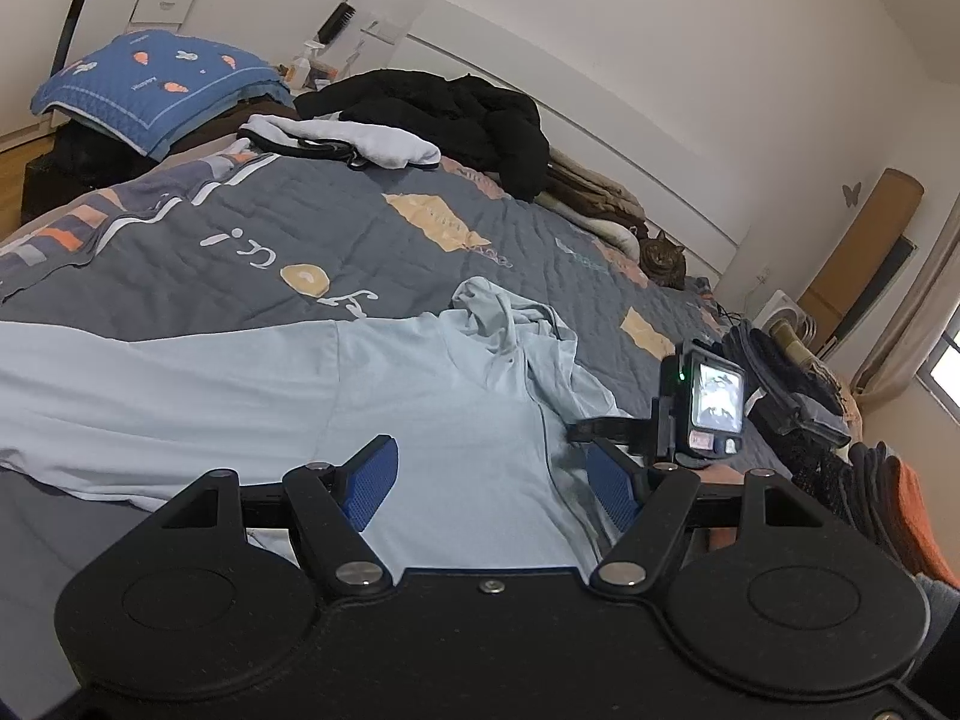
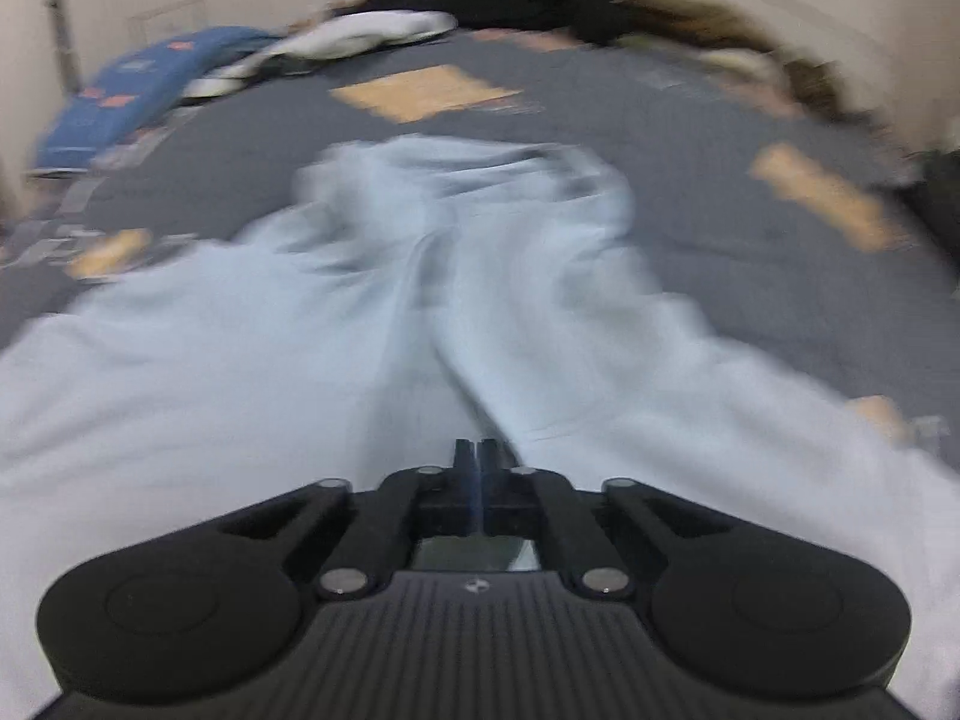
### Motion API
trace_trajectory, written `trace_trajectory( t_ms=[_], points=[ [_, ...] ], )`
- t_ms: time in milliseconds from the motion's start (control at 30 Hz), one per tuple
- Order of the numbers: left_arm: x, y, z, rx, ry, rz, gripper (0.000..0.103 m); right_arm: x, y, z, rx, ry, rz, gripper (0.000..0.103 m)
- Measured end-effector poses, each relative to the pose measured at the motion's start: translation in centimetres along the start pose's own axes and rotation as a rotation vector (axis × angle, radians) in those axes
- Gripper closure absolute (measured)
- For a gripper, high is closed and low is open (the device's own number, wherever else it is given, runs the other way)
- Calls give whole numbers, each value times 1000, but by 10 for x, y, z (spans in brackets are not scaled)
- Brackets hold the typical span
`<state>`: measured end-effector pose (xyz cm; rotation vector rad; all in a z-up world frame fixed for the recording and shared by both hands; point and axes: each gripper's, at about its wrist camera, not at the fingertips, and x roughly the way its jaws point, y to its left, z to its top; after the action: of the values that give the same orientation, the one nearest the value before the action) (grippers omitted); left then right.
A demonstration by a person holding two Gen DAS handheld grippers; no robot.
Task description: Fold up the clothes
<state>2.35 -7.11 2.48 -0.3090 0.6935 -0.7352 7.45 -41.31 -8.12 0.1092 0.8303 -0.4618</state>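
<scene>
A pale blue hooded top (image 1: 300,384) lies spread across the grey patterned quilt (image 1: 288,222), its hood bunched up (image 1: 504,324) toward the far side. My left gripper (image 1: 489,450) hovers low over the top's body, open, with blue pads (image 1: 375,480) wide apart and nothing between them. Just to its right stands the small lit screen of the right-hand tool (image 1: 714,402). The right wrist view is blurred; there my right gripper (image 2: 476,447) is shut, fingers pressed together above a crease in the same top (image 2: 420,300). No cloth shows between its fingers.
A black jacket (image 1: 456,114) and a white garment (image 1: 360,144) lie at the bed's far end, beside a blue quilted pillow (image 1: 156,84). A cat (image 1: 663,258) sits by the headboard. Dark folded clothes (image 1: 786,384) and an orange-and-dark stack (image 1: 900,510) are on the right.
</scene>
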Motion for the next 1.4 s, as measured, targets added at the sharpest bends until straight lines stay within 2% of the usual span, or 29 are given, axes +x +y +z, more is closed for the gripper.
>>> trace_trajectory(
  t_ms=[33,133,167,300,400,467,567,800,933,1033,1133,1233,1300,1400],
  points=[
    [0,1,0,-4,2,-2,34,0,-4,-1,-4,1,-30,103],
    [1,1,1,-4,7,-9,34,-5,-18,-2,54,49,22,102],
    [0,1,1,-6,7,-10,34,-14,-18,-2,66,25,39,99],
    [-1,2,1,-11,6,-14,34,-60,-8,-6,70,-59,178,98],
    [-3,0,0,-11,3,-16,34,-83,-9,-12,56,-116,180,90],
    [-3,-3,0,-7,2,-20,34,-79,-7,-18,1,-97,119,83],
    [-3,-7,-2,1,3,-25,34,-56,-2,-24,-100,-55,6,82],
    [2,-8,-3,5,16,-26,34,-19,5,-21,-137,-32,-26,83],
    [4,-4,-1,-10,20,-25,33,-12,9,-16,-106,-10,52,100],
    [4,-5,-1,-10,22,-26,33,-18,10,-9,-43,-28,132,102],
    [3,-6,-2,-3,23,-27,33,-18,9,-5,0,-19,177,102],
    [2,-8,-2,5,23,-27,33,-12,9,-8,-13,38,157,98],
    [2,-7,-2,4,23,-28,33,-25,2,-10,21,6,171,97],
    [1,-6,-2,3,22,-30,33,-64,-12,-14,55,-73,188,87]
  ],
)
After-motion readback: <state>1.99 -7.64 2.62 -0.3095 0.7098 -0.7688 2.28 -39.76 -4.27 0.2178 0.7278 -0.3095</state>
